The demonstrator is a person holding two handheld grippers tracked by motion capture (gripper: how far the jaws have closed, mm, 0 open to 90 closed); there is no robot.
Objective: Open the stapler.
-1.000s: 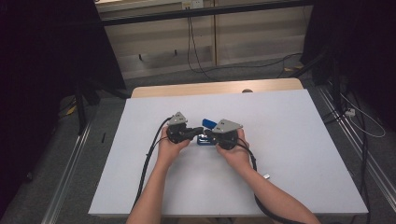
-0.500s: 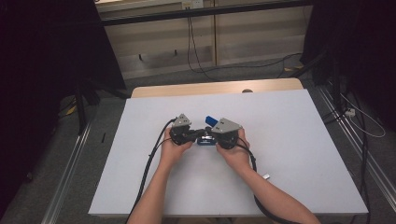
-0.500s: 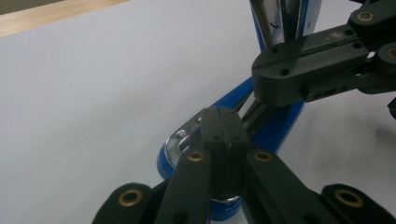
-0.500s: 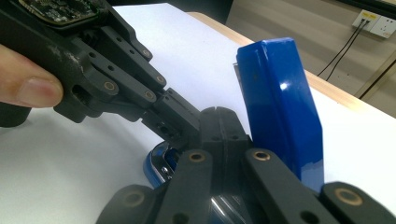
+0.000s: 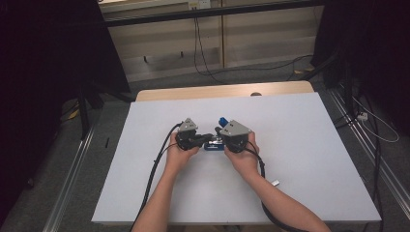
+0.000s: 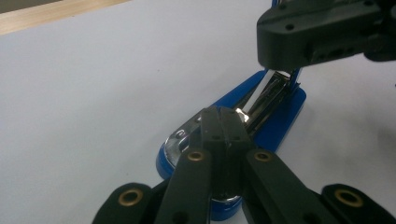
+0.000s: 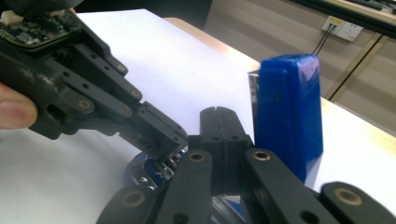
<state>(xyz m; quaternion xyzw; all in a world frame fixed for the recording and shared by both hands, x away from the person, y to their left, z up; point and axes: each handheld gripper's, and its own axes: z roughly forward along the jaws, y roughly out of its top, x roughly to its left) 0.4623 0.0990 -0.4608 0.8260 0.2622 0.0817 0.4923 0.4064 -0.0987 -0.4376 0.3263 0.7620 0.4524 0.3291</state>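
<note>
- The blue stapler (image 5: 213, 145) lies near the middle of the desk (image 5: 314, 145), well clear of every edge, between the two hands.
- The left gripper (image 6: 219, 135) has its jaws pressed together over the stapler's chrome front end.
- The right gripper (image 7: 219, 140) has its jaws together too, low at the hinge end; the blue lid (image 7: 289, 121) stands swung up beside them.
- Since a second ago the left gripper has edged inward toward the right one; I judge the opened stapler is now braced at both ends.

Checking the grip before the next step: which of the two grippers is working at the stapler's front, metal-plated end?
The left gripper: its shut jaws sit at the stapler's rounded metal front; the right gripper is at the hinge end.
</note>
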